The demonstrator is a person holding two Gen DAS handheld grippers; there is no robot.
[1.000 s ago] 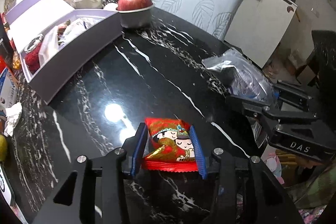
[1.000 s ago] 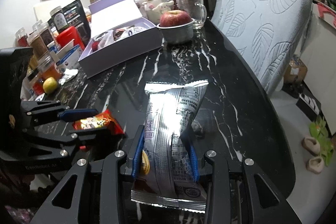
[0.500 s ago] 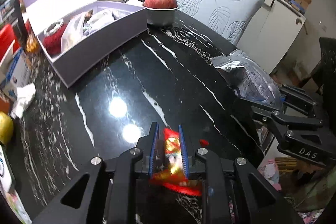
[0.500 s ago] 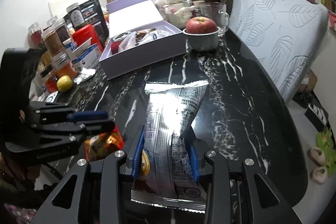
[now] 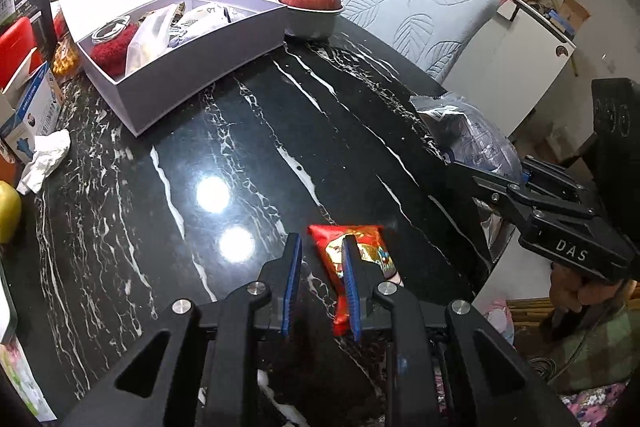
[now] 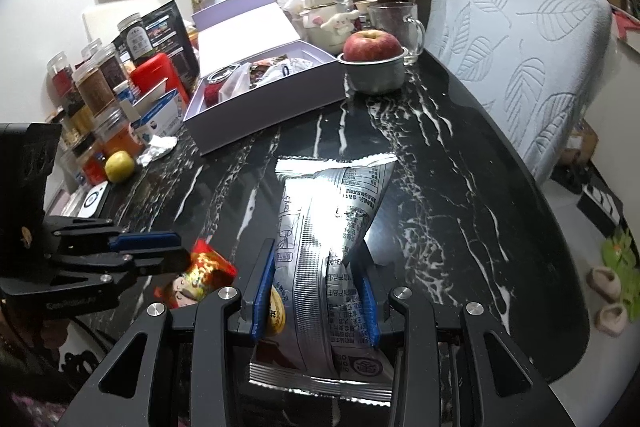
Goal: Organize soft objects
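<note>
My left gripper point(image 5: 320, 255) has its jaws a little apart with nothing between them. The small red snack packet point(image 5: 360, 251) lies against the outer side of its right finger, low over the black marble table point(image 5: 248, 131); it also shows in the right wrist view point(image 6: 200, 275). My right gripper point(image 6: 316, 279) is shut on a silver foil snack bag point(image 6: 332, 219), held above the table; the bag also shows in the left wrist view point(image 5: 472, 139). An open lilac box point(image 5: 192, 55) with soft items inside stands at the far left.
A red apple in a grey bowl point(image 5: 312, 11) stands beside the box, with a glass mug point(image 6: 396, 23) behind it. Jars, cartons, a crumpled tissue point(image 5: 46, 159) and a yellow fruit point(image 6: 119, 166) crowd the left edge. A leaf-patterned chair point(image 6: 520, 59) stands along the right side.
My left gripper closed on the red packet and lifted, then the packet slipped out to the right of the jaws, which have reopened slightly. My right gripper has kept hold of the silver bag.
</note>
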